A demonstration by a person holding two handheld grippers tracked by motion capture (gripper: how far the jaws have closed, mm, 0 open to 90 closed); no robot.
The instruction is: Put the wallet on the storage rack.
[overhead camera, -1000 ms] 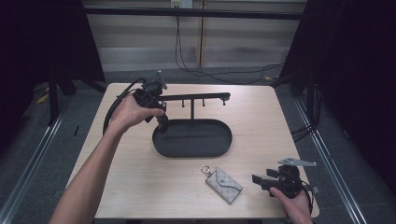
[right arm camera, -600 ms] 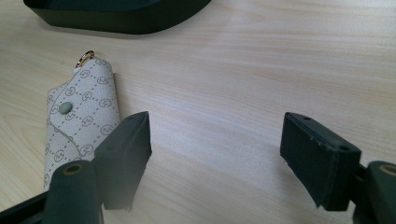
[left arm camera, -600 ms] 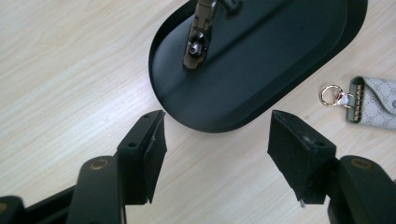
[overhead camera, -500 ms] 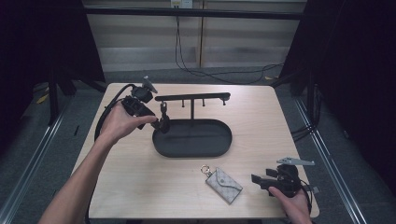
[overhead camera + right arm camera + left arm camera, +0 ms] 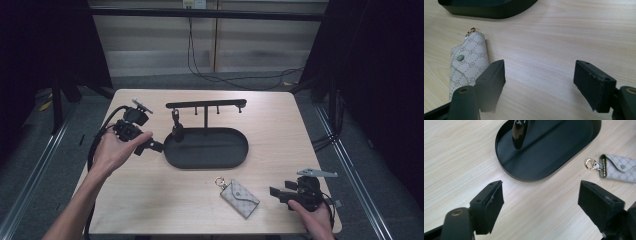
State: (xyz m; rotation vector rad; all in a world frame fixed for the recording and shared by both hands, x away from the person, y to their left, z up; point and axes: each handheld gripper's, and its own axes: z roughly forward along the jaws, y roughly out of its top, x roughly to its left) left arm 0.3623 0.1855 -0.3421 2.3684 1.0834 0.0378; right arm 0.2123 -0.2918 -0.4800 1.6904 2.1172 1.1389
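Item: black key fob point(image 5: 177, 131), hanging from the left hook of the black rack point(image 5: 206, 105) above the oval tray point(image 5: 235, 152); in the left gripper view it point(image 5: 518, 133) sits ahead of and above the fingers, well apart from them, its lower end over the tray floor. Left gripper point(image 5: 150, 146): fingers point(image 5: 490, 205) have just been opening and now stand wide apart with nothing between them; a second ago this gripper was up at the fob on the rack, and it has since drawn back toward the person and to the left of the tray. Reading: the fob looks delivered to its hook and released, so that step appears finished. Item: patterned key pouch point(image 5: 240, 197) with gold ring, flat on the surface; in the right gripper view it point(image 5: 467, 67) lies just beside the left-hand finger, partly behind it, not between the pair. Right gripper point(image 5: 278, 192): fingers apart, empty, same place as a second ago. Likely next piece to hang: the pouch.
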